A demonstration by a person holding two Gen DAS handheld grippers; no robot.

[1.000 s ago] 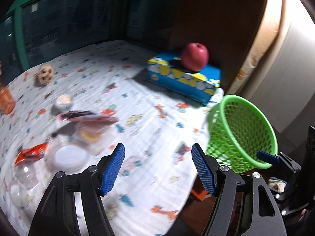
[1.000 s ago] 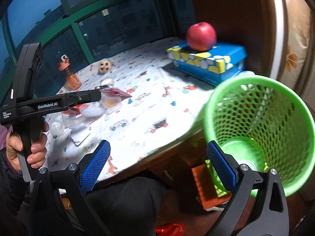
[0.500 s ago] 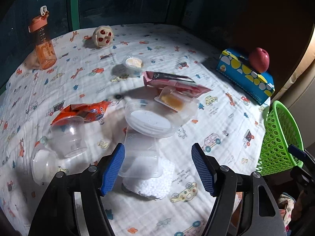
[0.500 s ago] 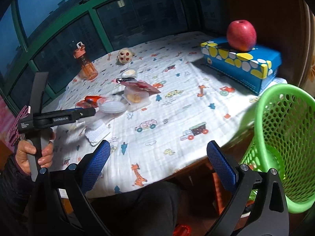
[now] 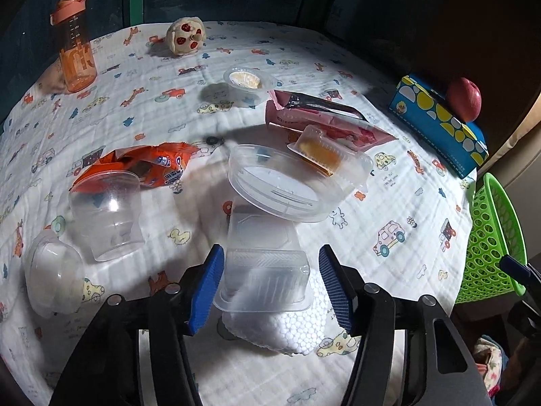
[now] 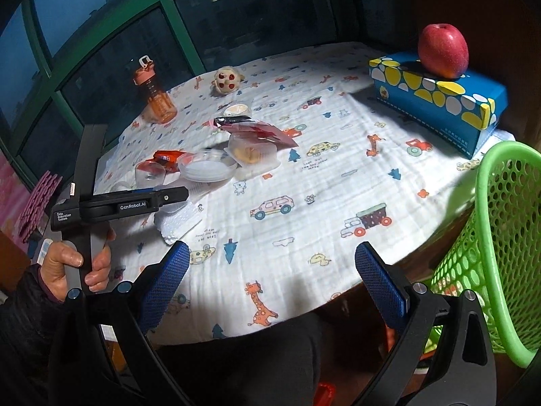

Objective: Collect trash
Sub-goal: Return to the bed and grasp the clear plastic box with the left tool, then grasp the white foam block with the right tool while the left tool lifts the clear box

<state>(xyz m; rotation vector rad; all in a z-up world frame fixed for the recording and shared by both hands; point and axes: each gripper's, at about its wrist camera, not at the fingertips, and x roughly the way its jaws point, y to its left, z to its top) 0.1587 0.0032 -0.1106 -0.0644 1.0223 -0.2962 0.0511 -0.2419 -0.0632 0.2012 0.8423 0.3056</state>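
2 blue pads of my left gripper (image 5: 270, 284) flank the clear tray (image 5: 263, 270). My jaws have just been closing; the left pad touches it, the right stands just apart.

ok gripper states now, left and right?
Left gripper: jaws just closing around the clear rectangular tray, pads not yet pressing.
Right gripper: open, empty.

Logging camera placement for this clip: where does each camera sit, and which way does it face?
Left wrist: on the left gripper, angled down at a clear tray between its blue pads, which have just been closing; only its own fingers show.
Right wrist: on the right gripper, over the table edge; shows the person's hand holding the left gripper.
Shared: apple, orange bottle, green basket.
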